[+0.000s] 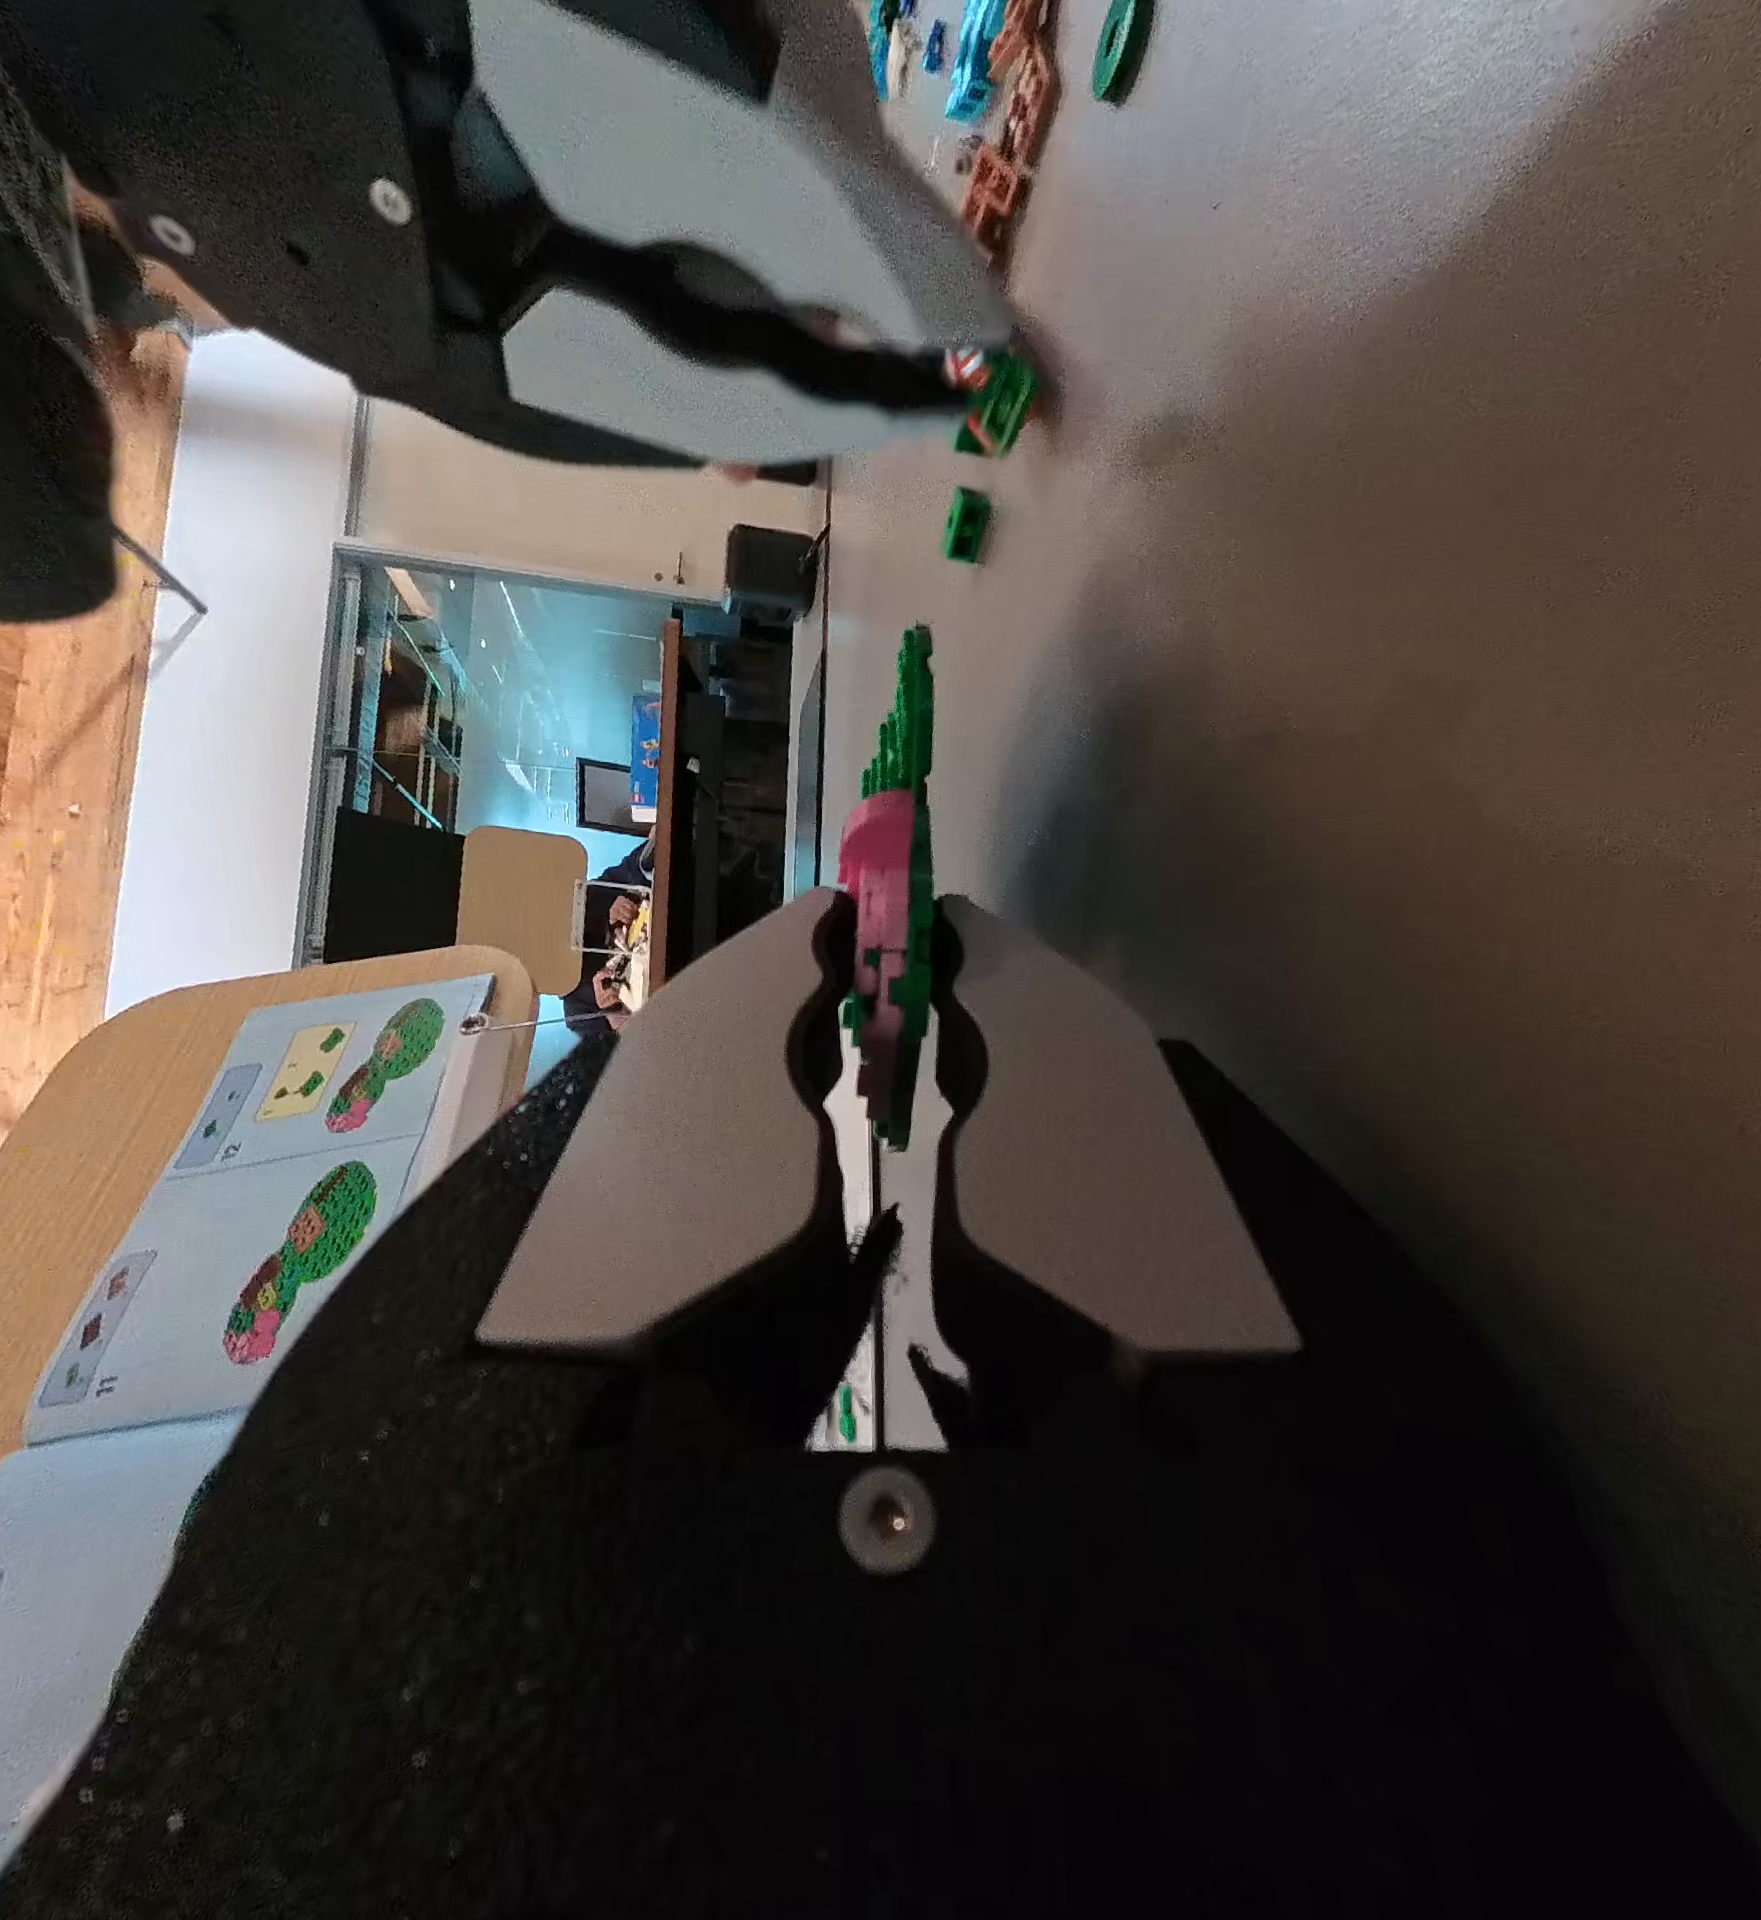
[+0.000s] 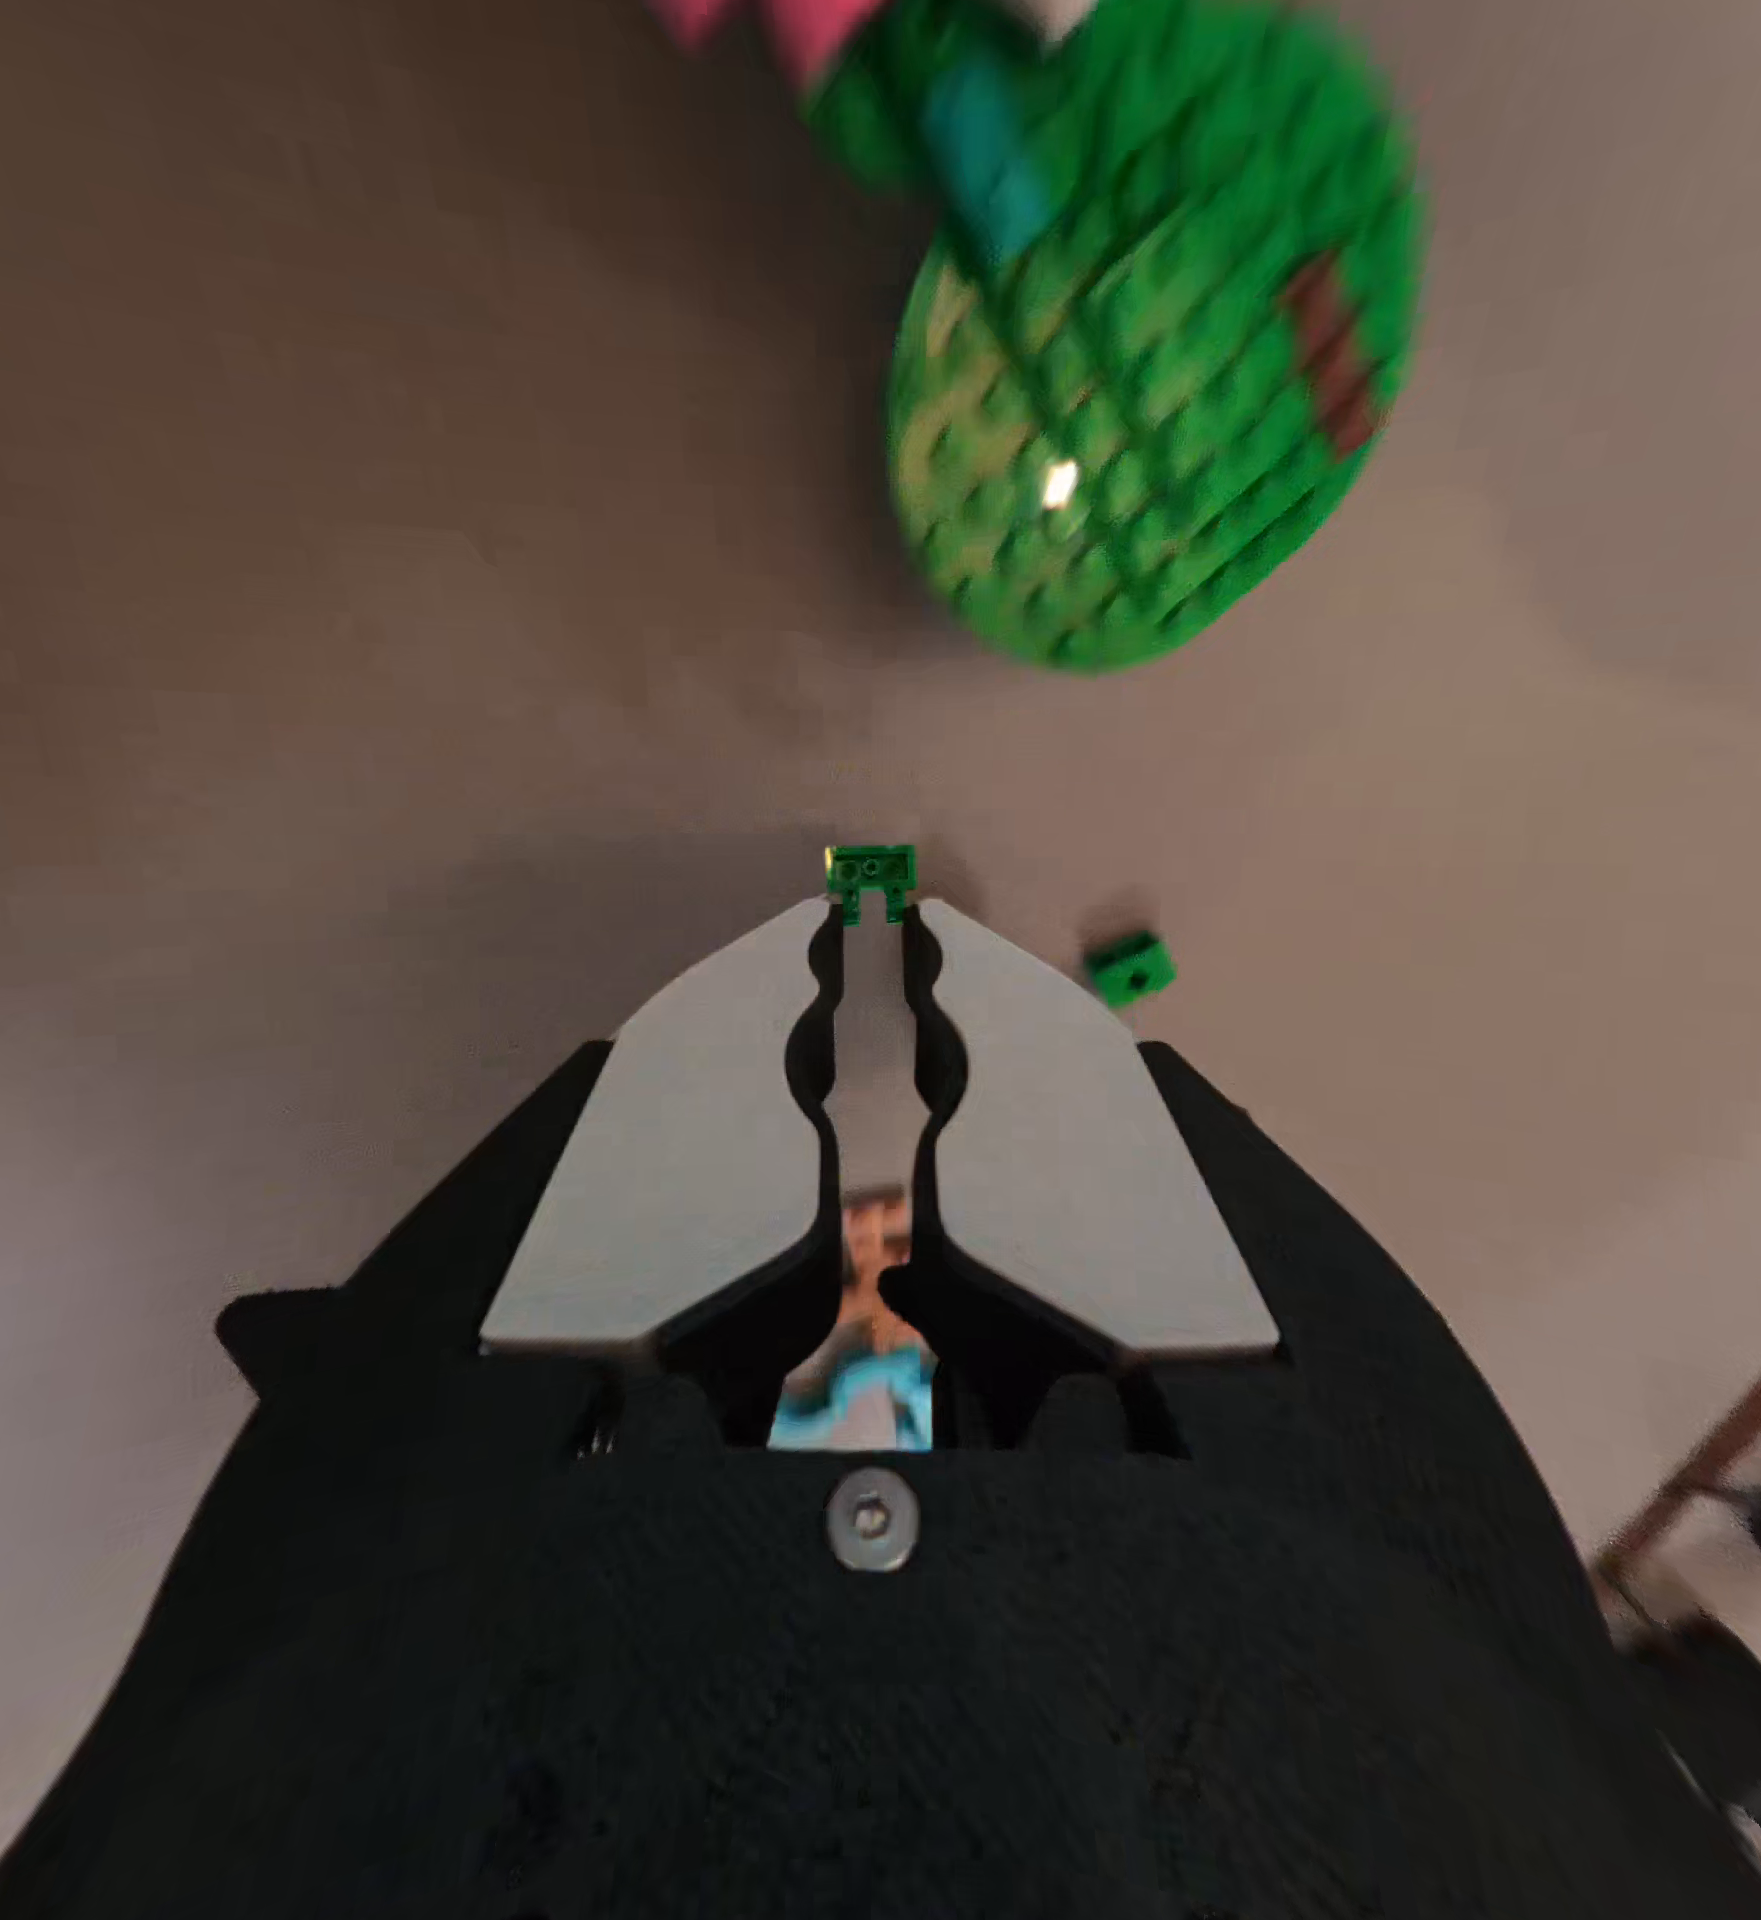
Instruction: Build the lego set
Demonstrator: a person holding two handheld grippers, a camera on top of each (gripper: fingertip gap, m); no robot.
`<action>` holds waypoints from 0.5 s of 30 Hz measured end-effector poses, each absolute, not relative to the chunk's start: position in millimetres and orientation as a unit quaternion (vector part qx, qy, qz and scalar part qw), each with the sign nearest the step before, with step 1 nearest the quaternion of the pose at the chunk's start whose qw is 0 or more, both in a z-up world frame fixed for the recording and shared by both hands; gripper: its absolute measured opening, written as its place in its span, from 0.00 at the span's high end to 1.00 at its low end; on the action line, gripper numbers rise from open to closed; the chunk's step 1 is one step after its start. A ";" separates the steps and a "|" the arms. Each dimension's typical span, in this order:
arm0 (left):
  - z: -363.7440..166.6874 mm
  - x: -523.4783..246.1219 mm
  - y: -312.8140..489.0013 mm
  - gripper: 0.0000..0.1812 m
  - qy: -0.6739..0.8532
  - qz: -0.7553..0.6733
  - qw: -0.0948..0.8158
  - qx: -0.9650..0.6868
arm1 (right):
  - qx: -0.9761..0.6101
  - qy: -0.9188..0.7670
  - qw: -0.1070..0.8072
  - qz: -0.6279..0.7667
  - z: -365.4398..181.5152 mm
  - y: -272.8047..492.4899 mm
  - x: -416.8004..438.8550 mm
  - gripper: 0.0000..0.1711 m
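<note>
With pink pieces already seated, the green baseplate [image 1: 914,831] sits pinched between left gripper [image 1: 886,914] jaws. Right gripper [image 2: 872,906] jaws pinch a small green clip piece [image 2: 872,871] at their tips. Build looks early: loose bricks [image 1: 1001,114] wait on the counter [image 1: 1427,727] beyond.

Both views dim, warm-grey; tabletop [image 1: 1427,727] dull, lit softly from far end. Left wrist view: brightest patch is glass partition [image 1: 502,707] beyond left gripper [image 1: 886,914], cool blue cast; dark shadow pools on tabletop right of gripper. Other gripper [image 1: 969,374] ahead motion-smeared. Strong wide-angle bending at edges. Right wrist view: green baseplate [image 2: 1156,353] ahead of right gripper [image 2: 871,909] heavily blurred, small white glare spot on it; small green piece [image 2: 871,873] at gripper tips sharp.
</note>
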State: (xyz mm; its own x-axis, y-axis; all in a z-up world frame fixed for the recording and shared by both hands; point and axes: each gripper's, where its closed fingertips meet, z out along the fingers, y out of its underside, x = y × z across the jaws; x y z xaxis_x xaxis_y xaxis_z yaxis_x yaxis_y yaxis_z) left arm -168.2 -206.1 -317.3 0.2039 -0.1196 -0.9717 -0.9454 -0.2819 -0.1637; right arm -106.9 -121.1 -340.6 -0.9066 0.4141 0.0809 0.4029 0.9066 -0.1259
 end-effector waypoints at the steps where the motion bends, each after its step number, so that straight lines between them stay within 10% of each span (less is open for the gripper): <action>1: -316.4 -170.0 -206.3 0.93 0.408 0.477 0.434 -0.646 | -0.202 -0.979 0.026 0.006 -342.3 -112.6 -98.4 0.95; 15: -314.7 -221.2 -222.3 0.93 0.368 0.530 0.370 -0.669 | -0.219 -0.948 -0.114 -0.203 -349.0 -95.1 -76.3 0.95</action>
State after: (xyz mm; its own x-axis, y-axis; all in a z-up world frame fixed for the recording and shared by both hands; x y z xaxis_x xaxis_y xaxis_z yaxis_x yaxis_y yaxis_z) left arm -221.2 -222.3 -314.7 0.1682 -0.0997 -0.9807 -0.8844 -0.4547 -0.1055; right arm -76.3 -95.1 -349.0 -0.8787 0.4603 -0.1262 0.3679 0.8218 0.4351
